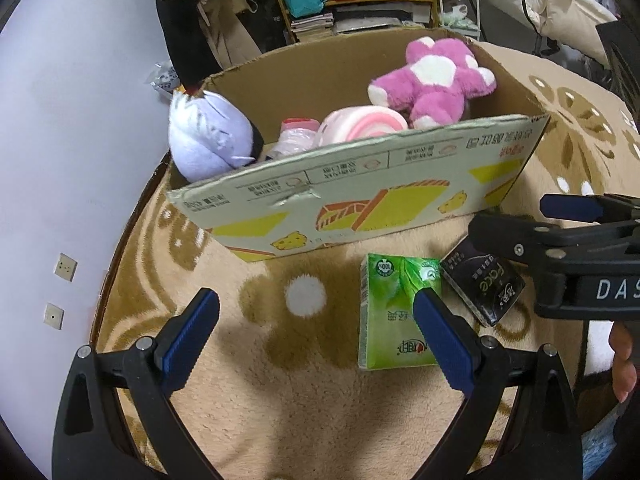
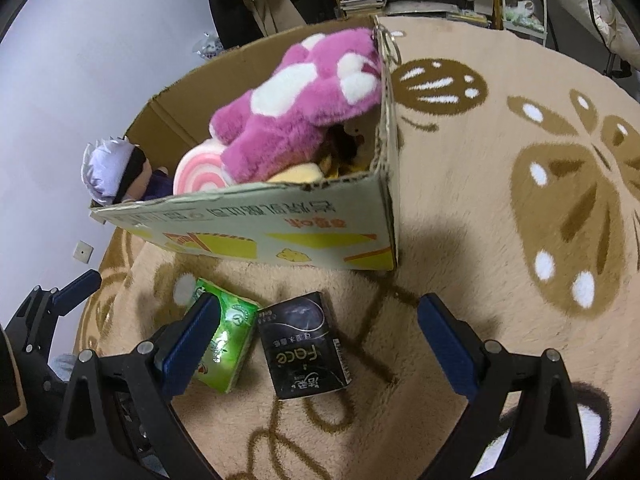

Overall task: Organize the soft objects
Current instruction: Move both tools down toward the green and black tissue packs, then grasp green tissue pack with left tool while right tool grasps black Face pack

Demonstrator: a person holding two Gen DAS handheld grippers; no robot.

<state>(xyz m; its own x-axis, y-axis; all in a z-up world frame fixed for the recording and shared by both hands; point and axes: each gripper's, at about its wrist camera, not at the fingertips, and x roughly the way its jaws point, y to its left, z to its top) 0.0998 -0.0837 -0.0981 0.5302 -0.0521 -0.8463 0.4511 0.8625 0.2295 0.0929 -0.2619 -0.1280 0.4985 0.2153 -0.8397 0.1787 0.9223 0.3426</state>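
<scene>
Yellow plush (image 2: 298,172) under pink bear (image 2: 304,108), right-wrist view only.

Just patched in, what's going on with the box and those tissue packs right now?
A person holds two grippers over a rug. Both the left gripper and right gripper are open and hold nothing. The cardboard box already holds a pink plush bear, a purple-haired doll and a pink swirl cushion. A green tissue pack and a black tissue pack lie on the rug in front of the box.
</scene>
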